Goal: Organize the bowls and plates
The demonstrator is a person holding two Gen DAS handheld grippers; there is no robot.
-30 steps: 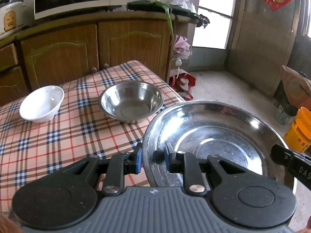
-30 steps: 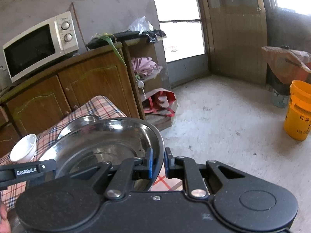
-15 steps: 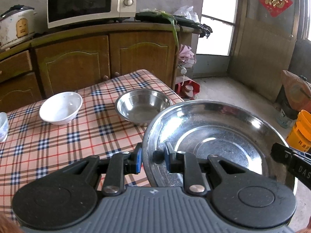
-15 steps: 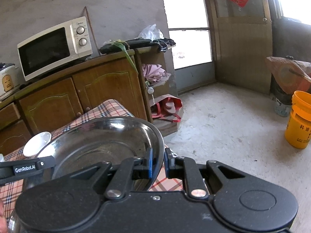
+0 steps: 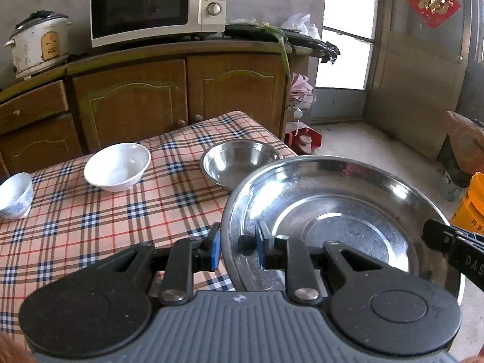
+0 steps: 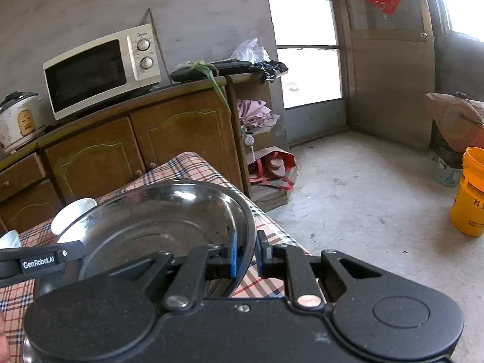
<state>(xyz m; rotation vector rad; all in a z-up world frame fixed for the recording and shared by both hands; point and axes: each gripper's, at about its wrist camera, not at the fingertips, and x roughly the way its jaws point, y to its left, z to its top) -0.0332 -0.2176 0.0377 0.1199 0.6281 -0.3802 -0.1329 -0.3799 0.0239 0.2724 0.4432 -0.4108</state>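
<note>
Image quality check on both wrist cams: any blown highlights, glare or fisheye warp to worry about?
Left wrist view: window blown white; glare streaks on the steel plate; cabinet top bows from fisheye; table bowls sharp. Right wrist view: window clipped, more overexposure top right; plate interior darker with one small hotspot; corners vignetted.

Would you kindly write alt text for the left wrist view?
The left gripper clamps the rim of a large steel plate above a checked table holding a steel bowl and two white bowls.
</note>
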